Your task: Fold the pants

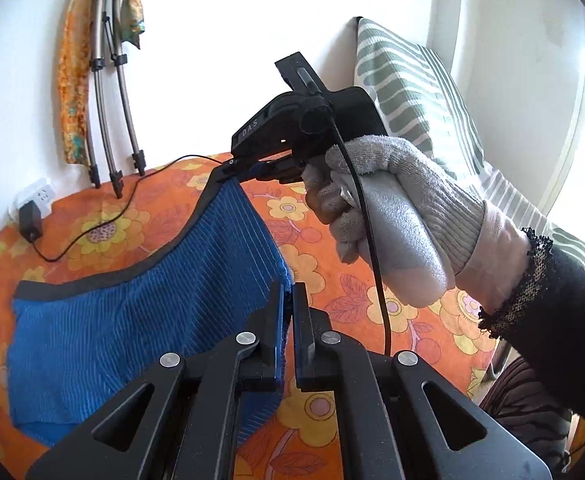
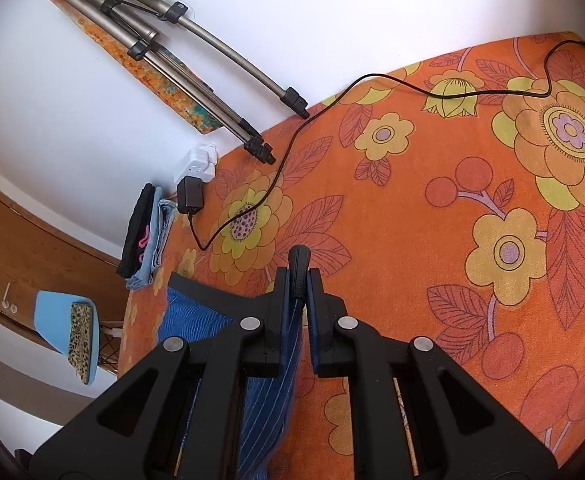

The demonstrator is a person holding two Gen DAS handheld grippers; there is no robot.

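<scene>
1. Left gripper point(image 1: 287, 300): jaws pinching edge of blue pants point(image 1: 132, 320).
2. Right gripper point(image 2: 298, 280): jaws pinching black waistband.
3. Pants partly lifted, rest lying on orange flowered bed point(image 2: 432, 220).

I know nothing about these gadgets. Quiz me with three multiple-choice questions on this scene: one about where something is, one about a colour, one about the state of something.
1. Where does the black power adapter sit?
A. on the striped pillow
B. at the white socket by the wall
C. inside the pants

2. What colour is the pants' main fabric?
A. blue with thin stripes
B. plain green
C. white

3. What are the two grippers doing?
A. both open, empty
B. one open, one shut
C. both shut on the pants

Answers:
1 B: it is plugged in beside the tripod legs, its cable trailing over the orange floral bedspread.
2 A: blue striped cloth with a dark waistband.
3 C: the left gripper pinches a blue edge, the right gripper pinches the waistband.
</scene>
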